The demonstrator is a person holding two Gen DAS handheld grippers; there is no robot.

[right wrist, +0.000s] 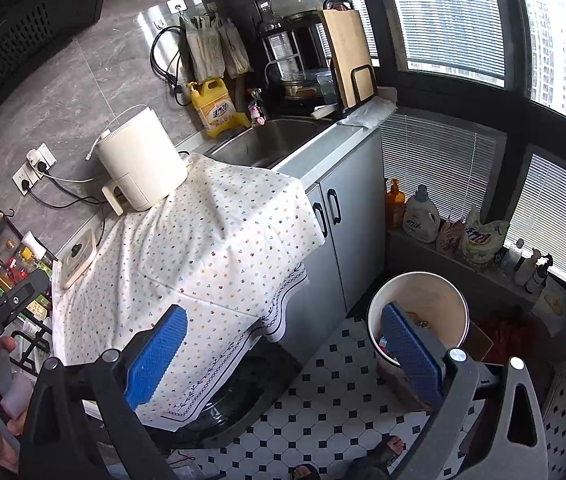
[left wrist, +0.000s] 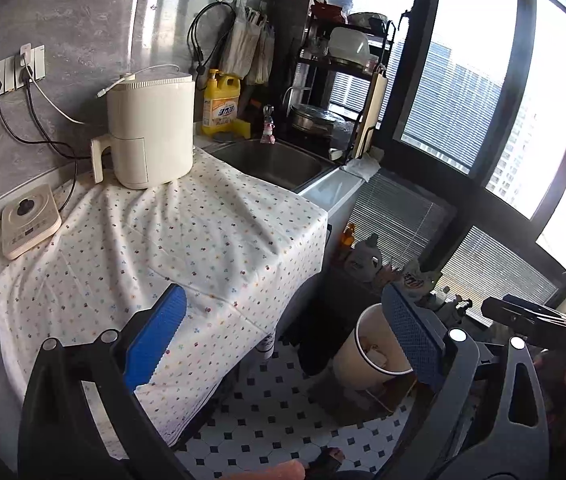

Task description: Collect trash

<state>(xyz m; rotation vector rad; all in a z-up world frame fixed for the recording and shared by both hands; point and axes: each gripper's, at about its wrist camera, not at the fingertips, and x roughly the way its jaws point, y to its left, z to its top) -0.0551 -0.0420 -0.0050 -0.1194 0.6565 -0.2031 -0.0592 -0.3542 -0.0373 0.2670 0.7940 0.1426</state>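
Nearest the lens, the left claw point(left wrist: 283, 352) stands wide with nothing between its blue pads, and the right claw point(right wrist: 283, 352) is likewise spread wide and empty. A sandalled foot point(right wrist: 389, 450) stands on the black-and-white tiled floor point(right wrist: 323, 408) below them. Just beyond the right claw's right finger, a cream waste bin point(right wrist: 435, 300) stands on the floor beside the grey cabinet point(right wrist: 347, 232), with scraps of trash point(right wrist: 383, 342) lying in its bottom. Left of the bin, a dotted white cloth point(left wrist: 155, 240) covers the worktop and hangs over its front edge. Further back on the cloth sit a small cream scale point(left wrist: 29, 220) and a cream air fryer point(left wrist: 151, 128). Behind these lie the steel sink point(left wrist: 271, 162) and a yellow detergent bottle point(left wrist: 221, 102) against the grey wall.
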